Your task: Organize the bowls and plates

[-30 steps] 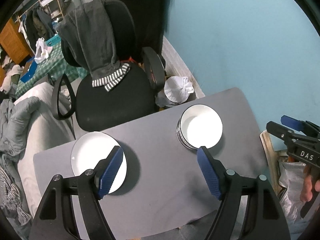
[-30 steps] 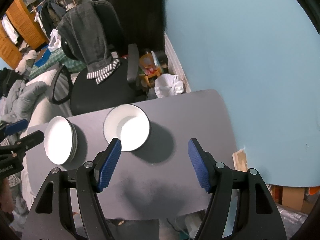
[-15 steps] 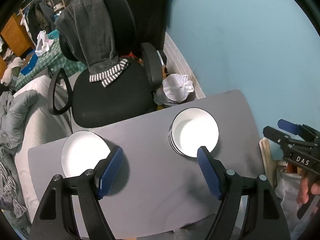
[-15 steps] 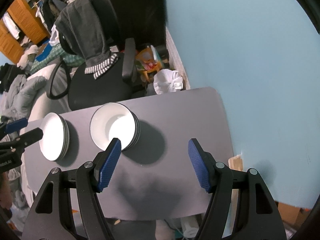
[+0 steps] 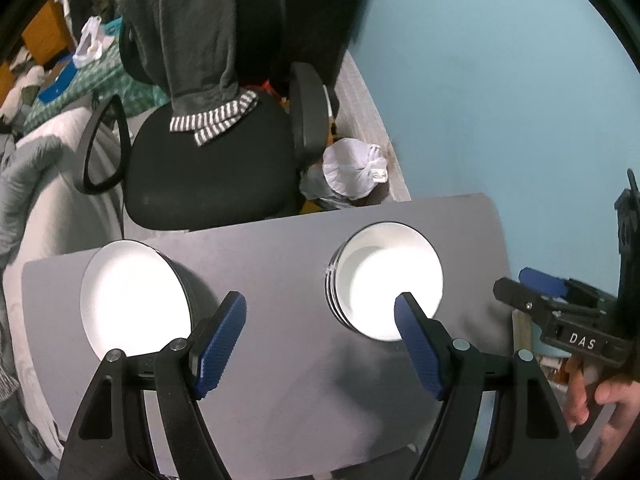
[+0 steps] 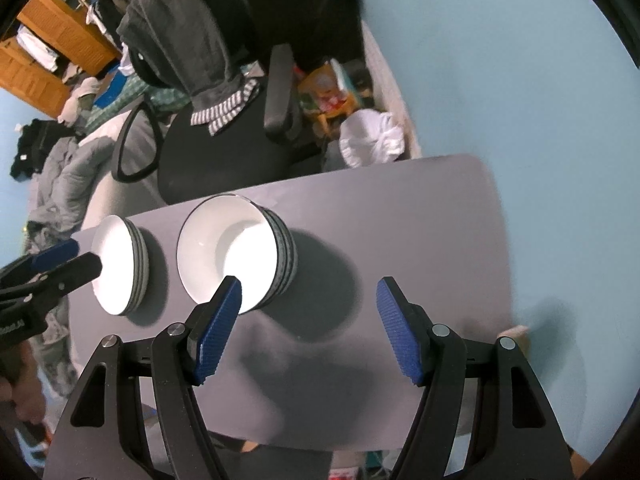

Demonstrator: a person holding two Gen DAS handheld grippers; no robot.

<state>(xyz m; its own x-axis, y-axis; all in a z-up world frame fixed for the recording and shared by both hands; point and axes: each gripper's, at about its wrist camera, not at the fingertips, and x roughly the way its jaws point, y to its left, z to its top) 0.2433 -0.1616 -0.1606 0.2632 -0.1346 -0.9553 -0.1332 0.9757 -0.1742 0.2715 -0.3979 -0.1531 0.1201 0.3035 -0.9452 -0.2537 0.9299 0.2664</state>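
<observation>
A stack of white bowls (image 5: 386,280) stands on the grey table (image 5: 280,264), right of centre in the left wrist view; it also shows in the right wrist view (image 6: 236,254). A stack of white plates (image 5: 134,294) stands at the table's left; it also shows in the right wrist view (image 6: 120,264). My left gripper (image 5: 320,340) is open and empty, high above the table between the two stacks. My right gripper (image 6: 310,324) is open and empty, above the table to the right of the bowls; it also shows at the right edge of the left wrist view (image 5: 532,288).
A black office chair (image 5: 208,152) draped with grey clothes stands behind the table. A white tied bag (image 5: 354,170) lies on the floor by the light blue wall (image 5: 500,80). A bed with grey bedding (image 5: 32,168) is at the left.
Both grippers have drawn back and risen from the table, so the stacks look smaller and farther off. Plates and bowls have not moved. Both grippers stay open.
</observation>
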